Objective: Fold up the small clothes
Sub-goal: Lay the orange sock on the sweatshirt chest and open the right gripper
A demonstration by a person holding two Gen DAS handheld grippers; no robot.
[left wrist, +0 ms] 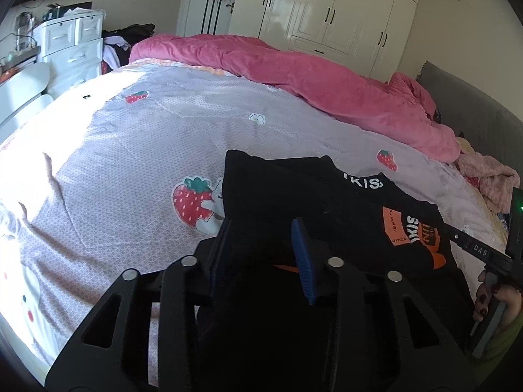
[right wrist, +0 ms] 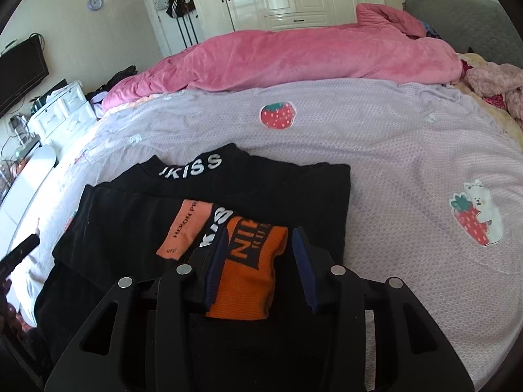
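Black garment (right wrist: 183,228) with white lettering and orange patches lies partly folded on the bed (right wrist: 376,150), its collar end away from the person and its long axis running from near edge to far. Left tongs (left wrist: 261,254) have black cloth between the pads, yet whether they press it I cannot tell. Right tongs (right wrist: 258,268) stand parted astride the orange patch (right wrist: 248,281), not pinching it. Both sit at the near hem, left over the left side and right over the middle, so either could lift that hem toward the collar.
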